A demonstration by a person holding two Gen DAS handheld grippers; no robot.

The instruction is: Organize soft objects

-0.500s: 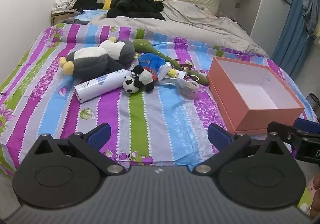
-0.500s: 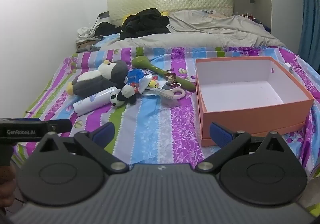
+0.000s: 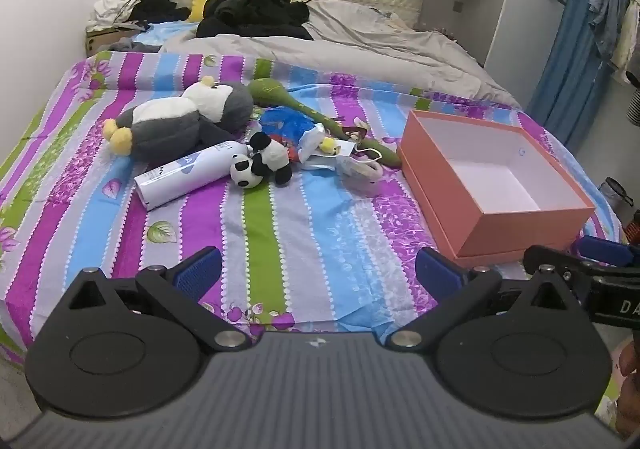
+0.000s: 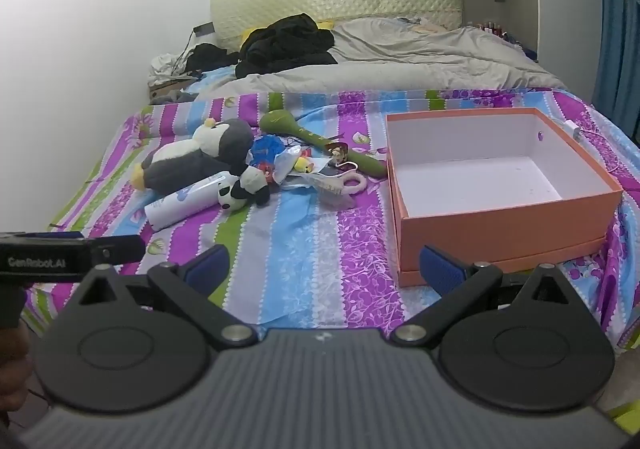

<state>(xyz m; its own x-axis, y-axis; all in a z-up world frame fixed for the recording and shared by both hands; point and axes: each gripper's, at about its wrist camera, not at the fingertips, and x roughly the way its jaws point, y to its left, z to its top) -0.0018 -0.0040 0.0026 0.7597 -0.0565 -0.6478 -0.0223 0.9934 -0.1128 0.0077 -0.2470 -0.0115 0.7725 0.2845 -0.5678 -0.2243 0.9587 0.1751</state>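
Bed [image 3: 304,233] with striped floral cover, on it a grey penguin plush [image 3: 180,121], small panda plush [image 3: 262,165], white bottle [image 3: 188,179], green plush [image 3: 312,109], open orange box [image 3: 516,233], grey duvet [image 3: 360,45]

even, cool indoor light from overhead; shadows under things are soft and faint. no glare. both views are sharp in the middle, while fisheye bending curves the wall [image 4: 80,49] and darkens the corners.
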